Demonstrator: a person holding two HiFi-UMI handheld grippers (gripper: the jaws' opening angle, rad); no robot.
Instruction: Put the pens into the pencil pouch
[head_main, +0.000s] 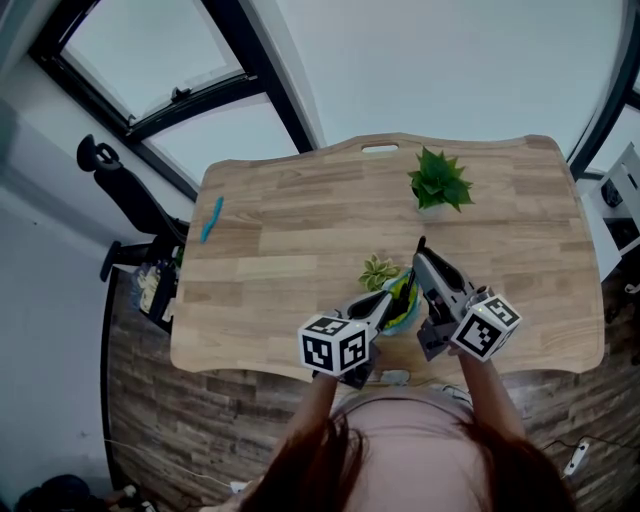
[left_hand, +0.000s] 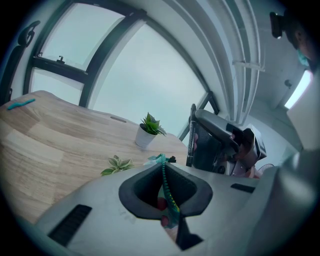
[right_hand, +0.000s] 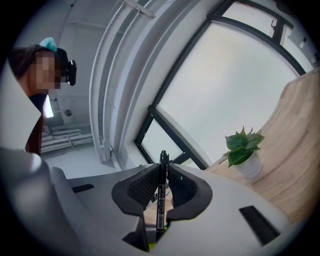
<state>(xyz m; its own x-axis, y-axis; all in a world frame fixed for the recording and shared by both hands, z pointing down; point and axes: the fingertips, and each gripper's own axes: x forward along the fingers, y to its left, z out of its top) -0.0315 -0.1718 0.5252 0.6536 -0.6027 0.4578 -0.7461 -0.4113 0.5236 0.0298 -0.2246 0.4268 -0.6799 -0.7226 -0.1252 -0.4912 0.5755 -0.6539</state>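
Observation:
A teal pencil pouch lies near the table's front edge. My left gripper is shut on its zipper edge, and the pouch cloth hangs between the jaws. My right gripper hovers just right of the pouch and is shut on a black pen. The pen stands upright between the pads, with its tip above the fingertips. In the left gripper view the right gripper and its black pen show close by on the right. A blue pen lies far off at the table's left edge.
A potted green plant stands on the wooden table beyond the grippers. A small leafy sprig sits just left of the pouch. An office chair stands off the table's left side.

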